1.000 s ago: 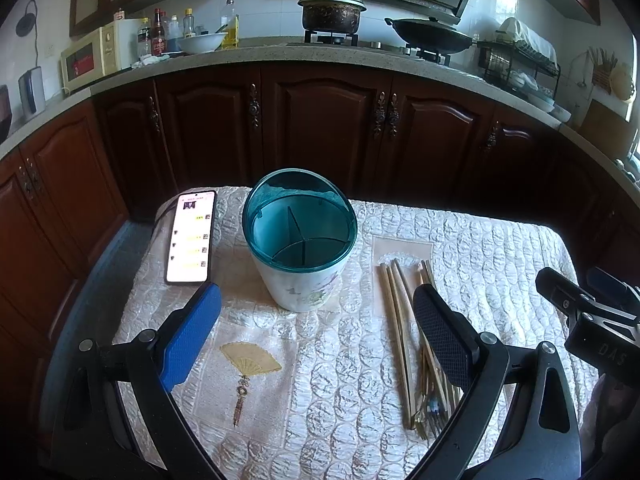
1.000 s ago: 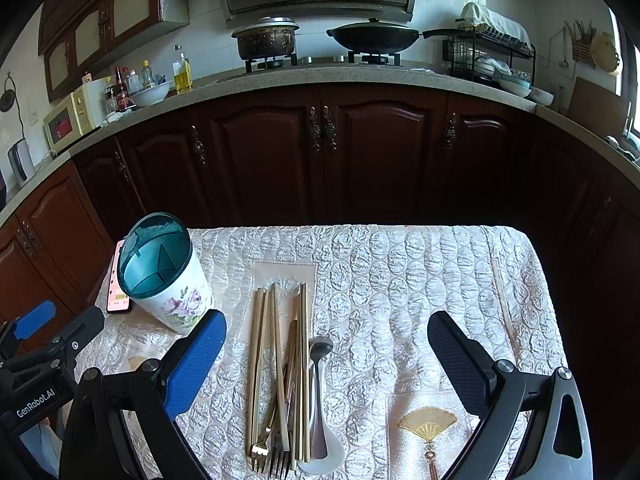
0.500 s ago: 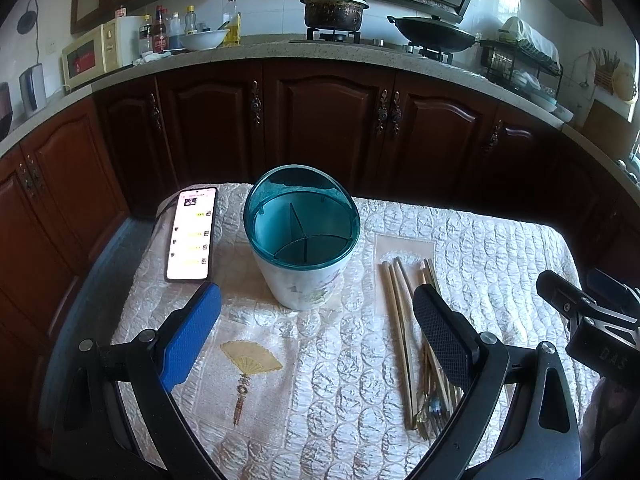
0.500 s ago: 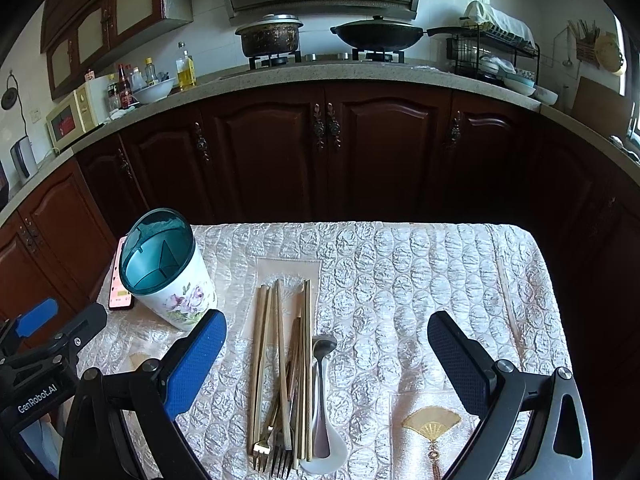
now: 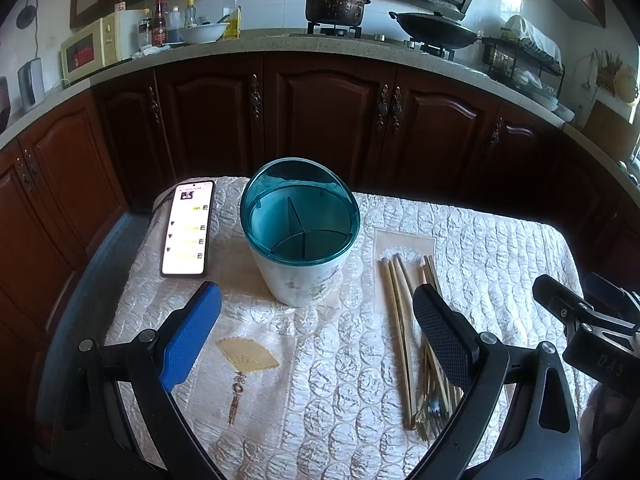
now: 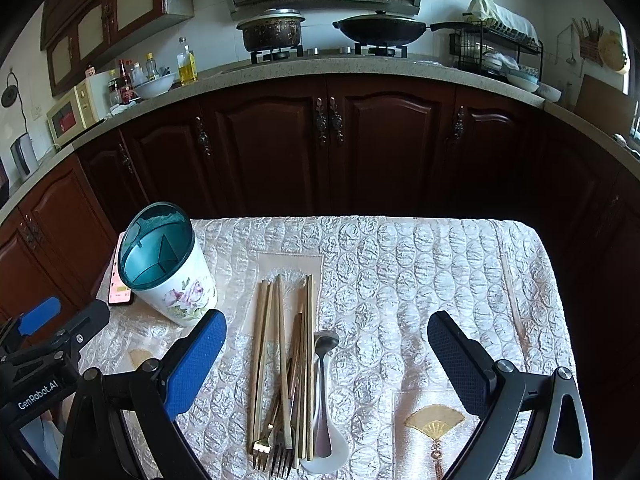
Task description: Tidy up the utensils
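Two grippers, left (image 5: pixel 316 312) and right (image 6: pixel 326 340), hang with fingers wide open and empty. Utensils (image 6: pixel 288 368) lie beside the holder (image 6: pixel 168 264) on the desk (image 6: pixel 440 264) — pick one, grip its middle, drop it in.

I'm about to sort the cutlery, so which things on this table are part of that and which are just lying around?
Part of the job:
utensil holder
chopsticks
forks
metal spoon
white ceramic spoon

Just lying about:
phone
quilted tablecloth
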### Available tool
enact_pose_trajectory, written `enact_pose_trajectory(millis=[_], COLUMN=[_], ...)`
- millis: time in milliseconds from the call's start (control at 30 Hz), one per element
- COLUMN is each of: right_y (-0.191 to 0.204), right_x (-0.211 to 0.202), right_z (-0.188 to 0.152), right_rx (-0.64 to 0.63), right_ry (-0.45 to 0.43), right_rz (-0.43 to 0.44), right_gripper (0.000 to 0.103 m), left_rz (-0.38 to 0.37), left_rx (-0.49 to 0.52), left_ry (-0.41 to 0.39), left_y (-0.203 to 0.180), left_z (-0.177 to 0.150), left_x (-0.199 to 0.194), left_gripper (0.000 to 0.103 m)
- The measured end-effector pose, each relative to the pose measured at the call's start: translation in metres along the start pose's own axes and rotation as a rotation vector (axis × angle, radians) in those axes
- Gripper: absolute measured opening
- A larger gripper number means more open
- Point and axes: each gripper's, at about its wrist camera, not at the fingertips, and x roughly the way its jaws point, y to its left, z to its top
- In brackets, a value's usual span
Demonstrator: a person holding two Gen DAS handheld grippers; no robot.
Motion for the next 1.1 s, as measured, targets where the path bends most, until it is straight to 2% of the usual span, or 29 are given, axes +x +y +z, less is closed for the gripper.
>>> enact_pose_trajectory(millis=[1100], right_y=[-0.004], right_x=[0.009], right_z=[-0.002], right_rx=[-0.008], right_ry=[0.023], right_rz=[-0.009], right_gripper=[0.101], left_rz=[-0.028], left_rx=[-0.021], left_ry=[0.029], left_y=[-0.001], left_z=[-0.001], left_x=[0.013], left_gripper=[0.097])
